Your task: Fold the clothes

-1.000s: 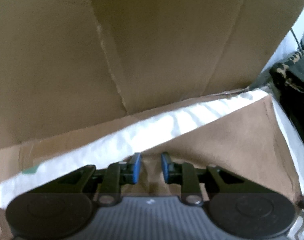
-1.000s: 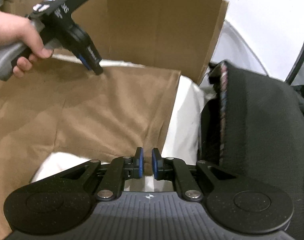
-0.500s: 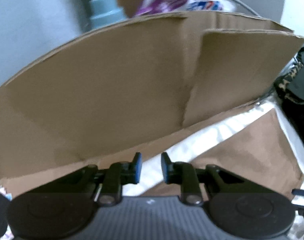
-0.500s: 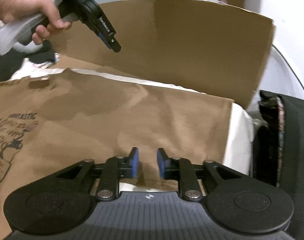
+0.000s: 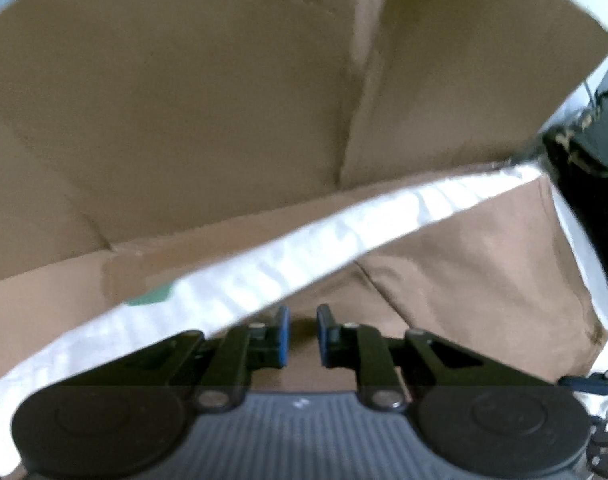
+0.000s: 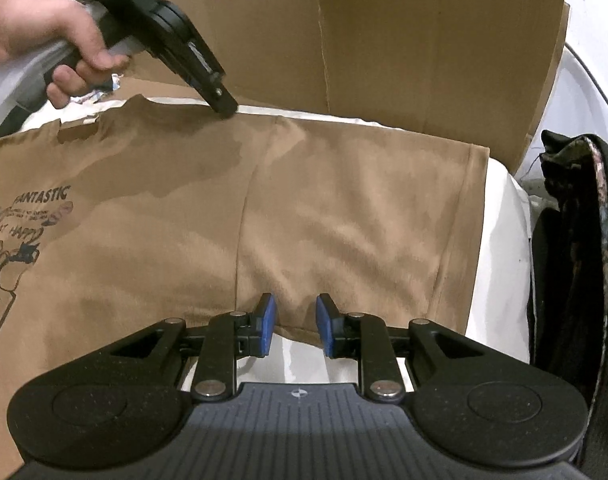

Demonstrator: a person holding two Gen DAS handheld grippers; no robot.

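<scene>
Right wrist view, cardboard (image 6: 424,52): a tall creased sheet stands behind the work area, its lower edge meeting the white cover (image 6: 500,208).
Cover: white, spread under the shirt; a bare strip shows past the shirt's right edge and at the near edge, under the right gripper.
Shirt (image 6: 304,208): tan T-shirt, lying flat on the cover, with a dark print reading "FANTASTIC" at the left and a sleeve pointing right.
Dark clothes (image 6: 576,260): piled at the far right, just beside the cover.
Left gripper (image 6: 223,106): held by a hand (image 6: 43,40), tip down at the shirt's far edge; from this view I cannot tell the gap of its fingers.
Right gripper (image 6: 295,326): fingers a narrow gap apart, holding nothing, over the shirt's near hem.
Left wrist view only: left gripper (image 5: 301,334) fingers a narrow gap apart, nothing between them, low over tan cloth (image 5: 484,272), with a green mark (image 5: 151,298) at the cover's (image 5: 304,252) far edge.
Change since half a second ago: the left gripper has come down from up by the cardboard to the shirt's far edge; a bottle and bag seen then above the cardboard are out of its view. The right gripper's gap has widened a little.
</scene>
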